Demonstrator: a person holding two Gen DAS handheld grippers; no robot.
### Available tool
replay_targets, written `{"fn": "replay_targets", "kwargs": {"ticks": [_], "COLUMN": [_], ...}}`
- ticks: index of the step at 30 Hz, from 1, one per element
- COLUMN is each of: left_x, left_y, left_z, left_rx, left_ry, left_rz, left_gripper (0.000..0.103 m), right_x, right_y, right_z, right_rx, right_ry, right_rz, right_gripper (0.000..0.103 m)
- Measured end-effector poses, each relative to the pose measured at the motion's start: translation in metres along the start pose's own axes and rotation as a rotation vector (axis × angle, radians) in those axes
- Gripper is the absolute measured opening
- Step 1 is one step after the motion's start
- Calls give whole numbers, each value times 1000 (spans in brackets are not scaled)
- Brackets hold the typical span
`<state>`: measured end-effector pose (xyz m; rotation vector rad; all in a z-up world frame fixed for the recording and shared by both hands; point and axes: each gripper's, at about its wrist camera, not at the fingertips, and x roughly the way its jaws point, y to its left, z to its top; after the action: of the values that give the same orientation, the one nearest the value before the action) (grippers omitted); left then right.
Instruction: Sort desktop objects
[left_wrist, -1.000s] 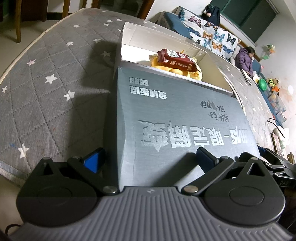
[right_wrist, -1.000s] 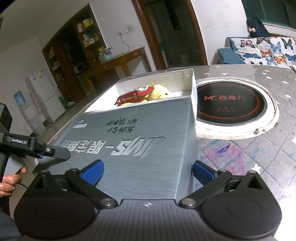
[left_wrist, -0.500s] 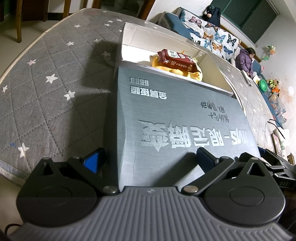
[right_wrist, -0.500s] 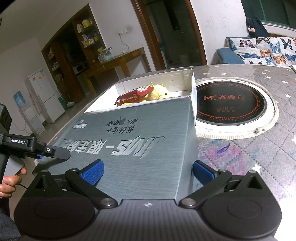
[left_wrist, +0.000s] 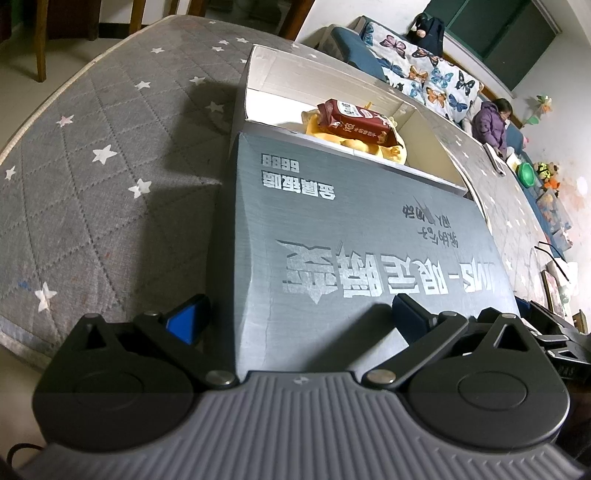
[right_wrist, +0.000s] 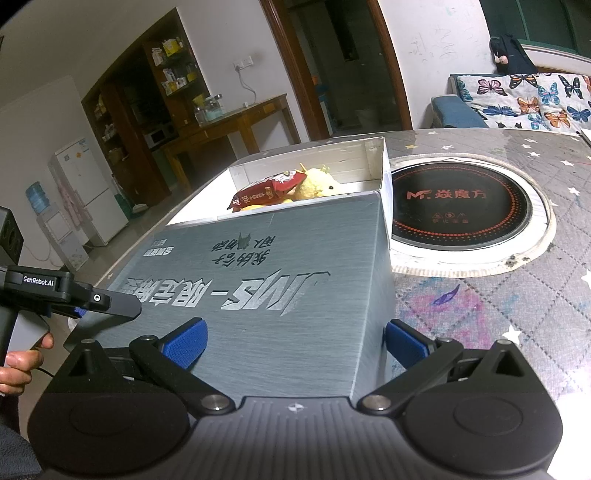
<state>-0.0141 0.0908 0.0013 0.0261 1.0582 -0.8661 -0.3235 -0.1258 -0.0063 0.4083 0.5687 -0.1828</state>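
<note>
A grey lid (left_wrist: 354, 236) half covers a white box (right_wrist: 306, 162) on the tabletop (left_wrist: 110, 177); each gripper, left (left_wrist: 299, 317) and right (right_wrist: 295, 341), straddles a near lid corner with fingers spread wide

"JWS" and "6688" on grey lid (right_wrist: 288, 280); "GenRobot.AI" on left gripper (right_wrist: 55, 284).
</note>
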Motion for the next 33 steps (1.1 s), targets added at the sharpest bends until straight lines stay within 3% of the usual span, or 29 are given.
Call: {"fn": "replay_targets", "kwargs": {"ticks": [33], "left_x": [3], "left_y": [3], "left_z": [2], "left_rx": [-34], "left_ry": [-13], "left_rz": [0], "left_gripper": [103], "right_x": [1], "right_y": [-4], "right_z": [-1], "right_rx": [21], "right_ry": [-11], "right_rz": [-5], "right_gripper": [103]}}
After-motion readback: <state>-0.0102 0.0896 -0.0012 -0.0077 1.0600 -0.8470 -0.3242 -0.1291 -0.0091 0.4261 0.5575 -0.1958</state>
